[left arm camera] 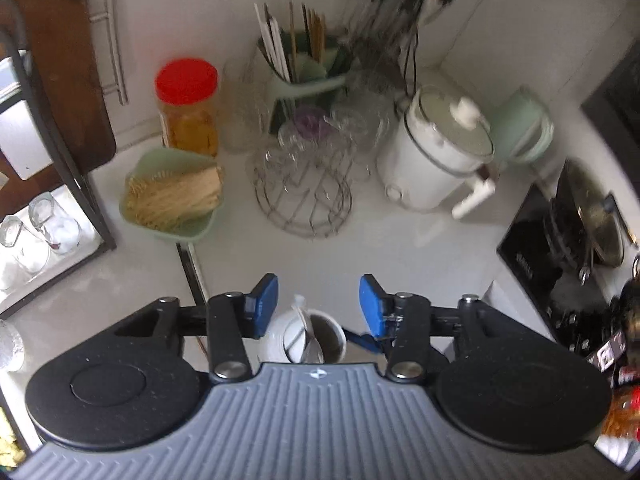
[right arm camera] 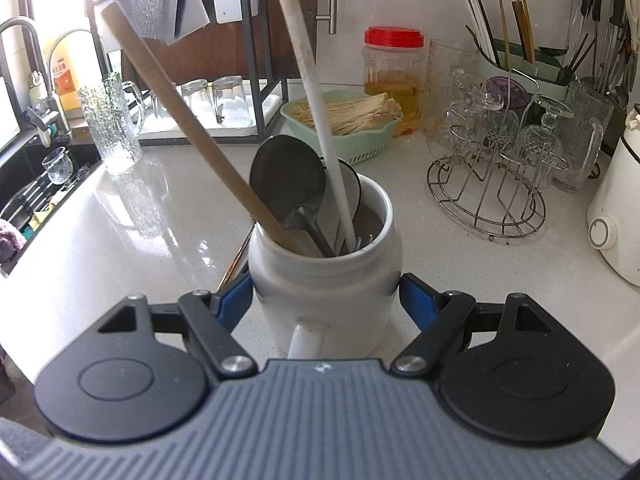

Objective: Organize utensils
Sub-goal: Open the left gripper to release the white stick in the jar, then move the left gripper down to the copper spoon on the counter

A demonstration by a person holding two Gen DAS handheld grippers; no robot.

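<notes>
A white ceramic jar stands on the counter and holds several utensils: a wooden-handled one, a white-handled one and a dark metal ladle. My right gripper has its blue pads against both sides of the jar. My left gripper is open and empty, high above the same jar, looking down into it. A green utensil caddy with chopsticks stands at the back; it also shows in the right wrist view.
A wire rack with glasses, a green basket of noodles, a red-lidded jar, a glass mug and a white cooker stand on the counter. A sink is left, a stove with pan right.
</notes>
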